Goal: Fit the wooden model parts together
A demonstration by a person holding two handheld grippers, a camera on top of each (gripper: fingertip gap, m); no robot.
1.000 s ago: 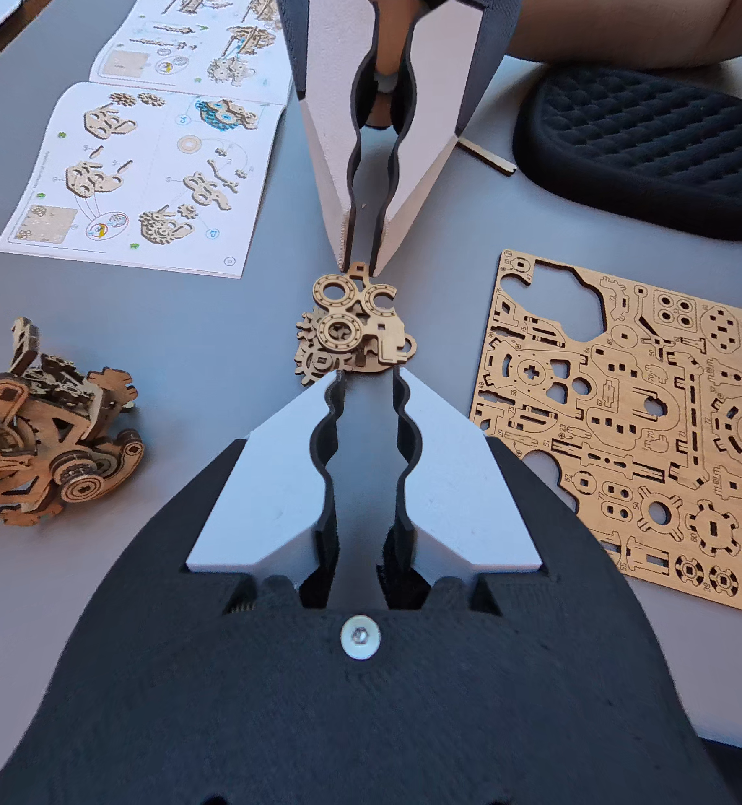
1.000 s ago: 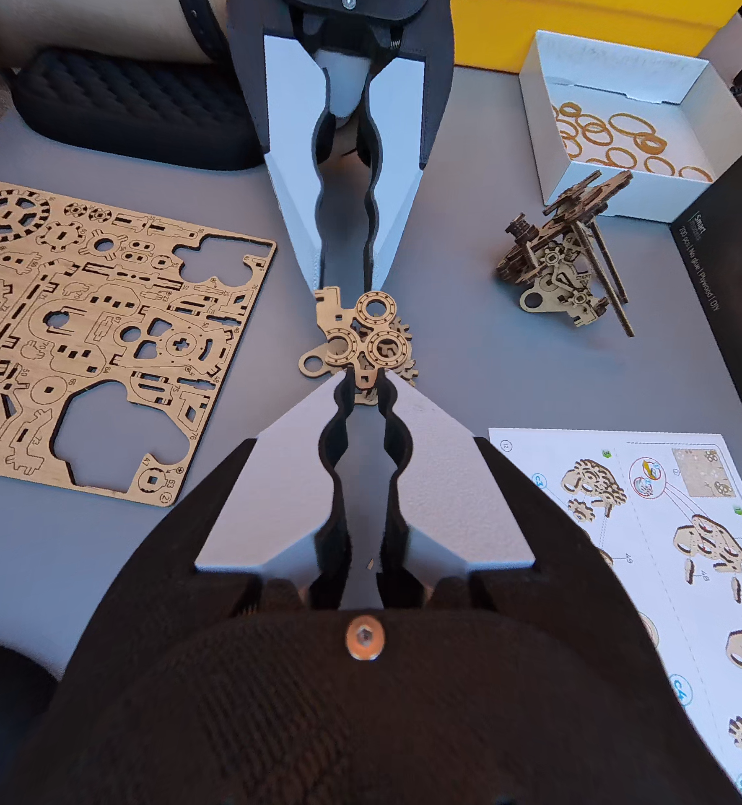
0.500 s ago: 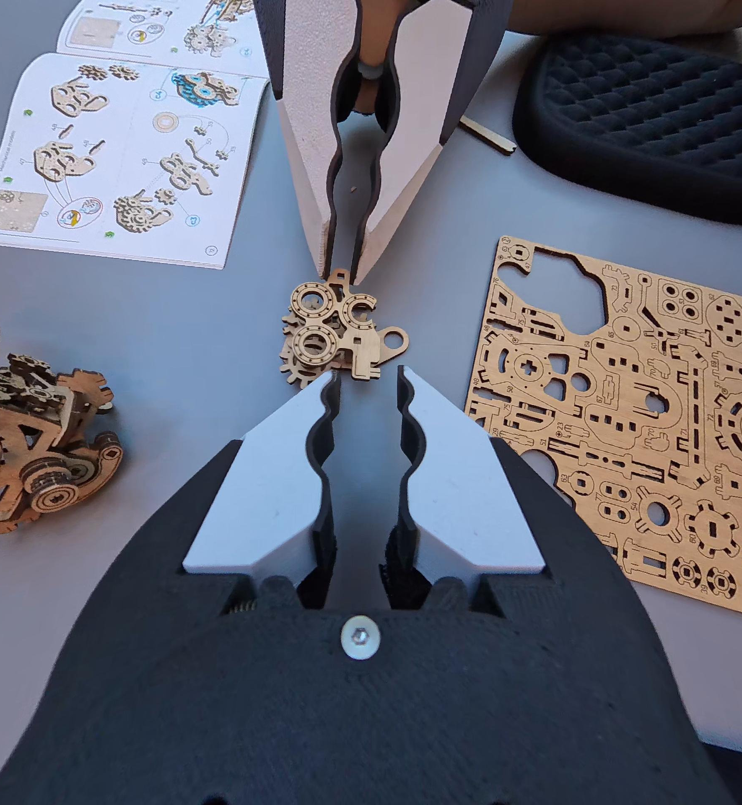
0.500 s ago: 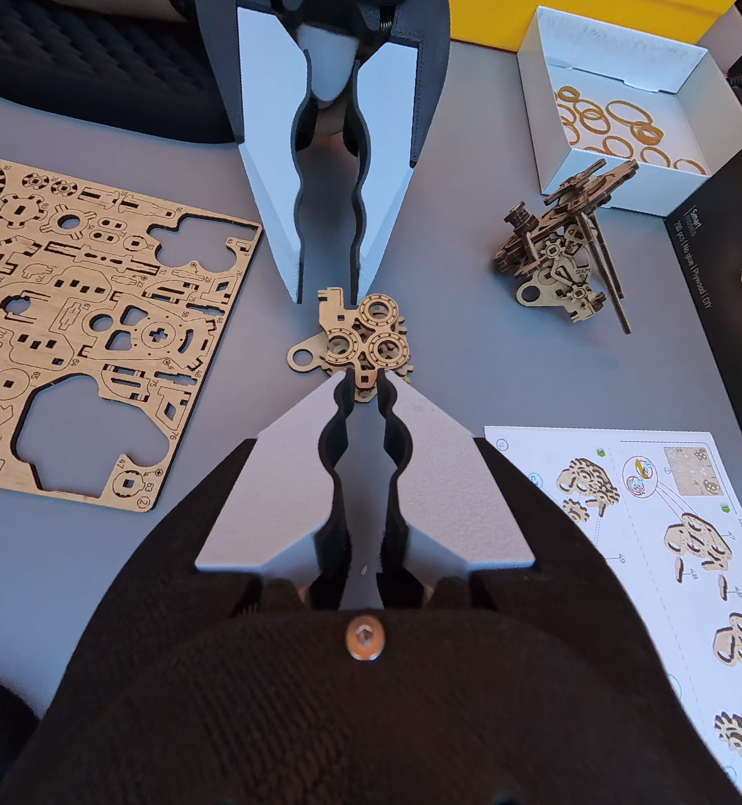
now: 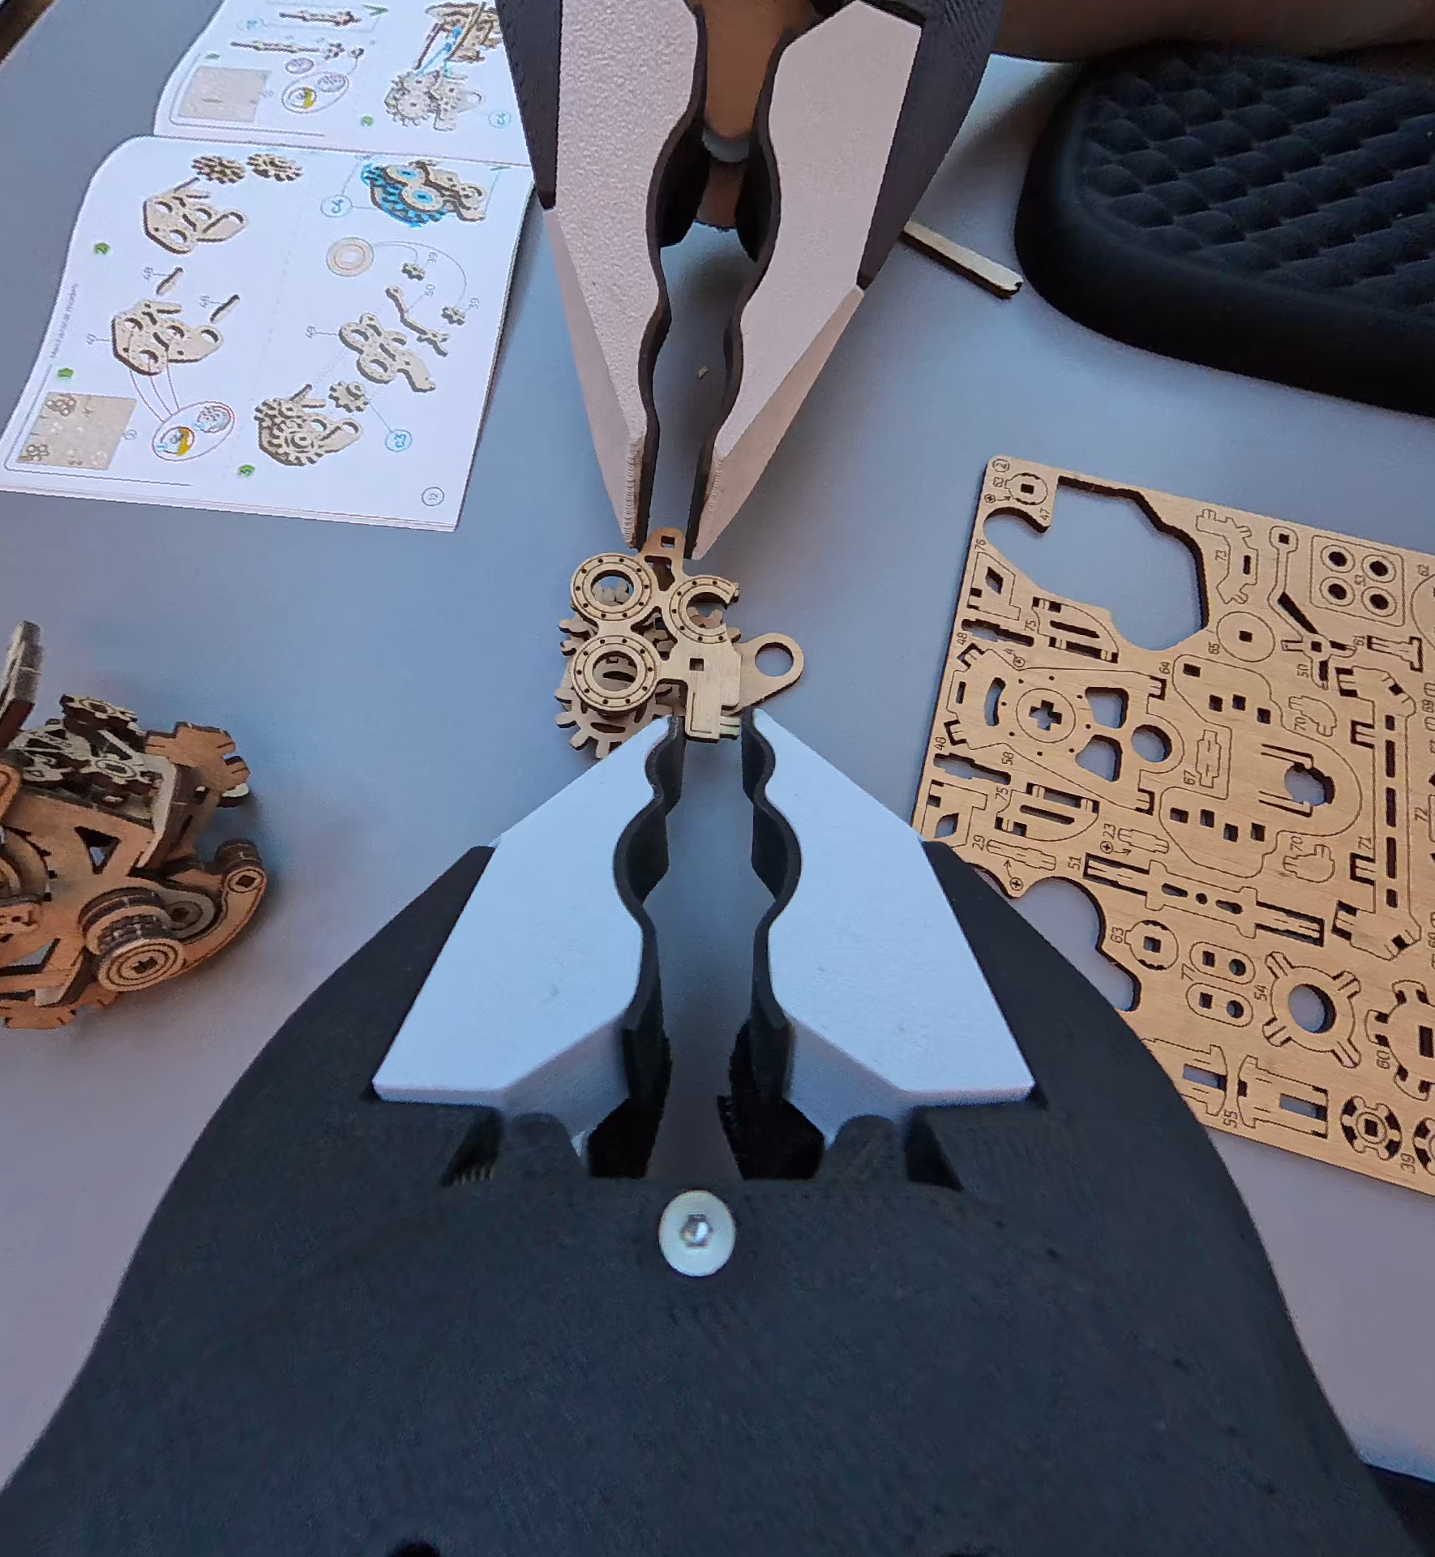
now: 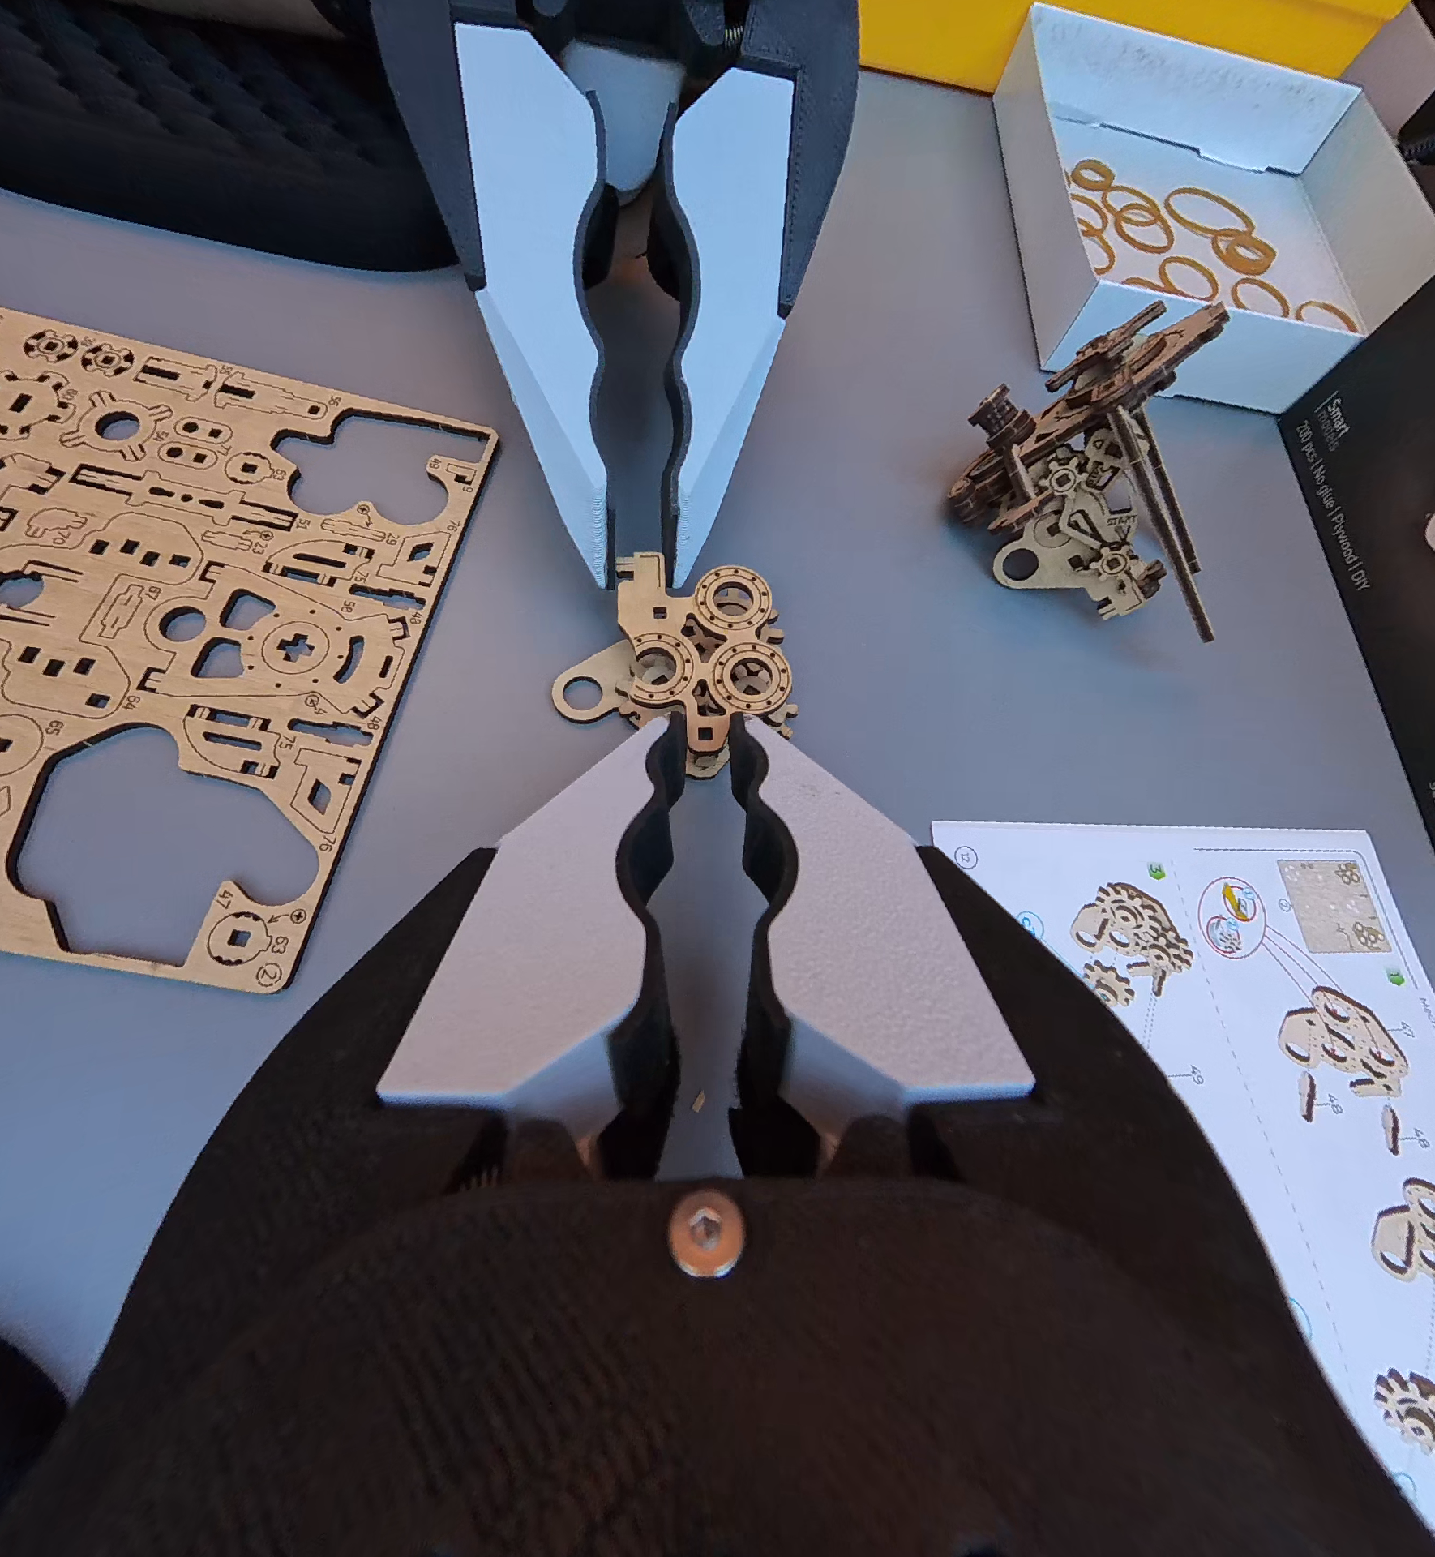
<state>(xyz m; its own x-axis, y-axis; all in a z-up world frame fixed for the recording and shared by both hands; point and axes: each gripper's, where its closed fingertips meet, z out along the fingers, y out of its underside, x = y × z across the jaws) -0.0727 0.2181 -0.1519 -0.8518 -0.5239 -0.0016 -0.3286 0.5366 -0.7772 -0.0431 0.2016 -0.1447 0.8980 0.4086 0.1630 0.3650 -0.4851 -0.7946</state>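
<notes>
Grey table point(image 5: 411, 640), ring box point(image 6: 1203, 126) right view only

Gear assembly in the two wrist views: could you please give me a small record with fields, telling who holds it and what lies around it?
Item: flat wooden gear assembly, three ringed holes on top
Right tongs: closed on one end tab
Left tongs: tips either side of the opposite tab; contact unclear
Surface: grey table
Nearby: plywood parts sheet, open instruction booklet, partly built wooden model
</notes>
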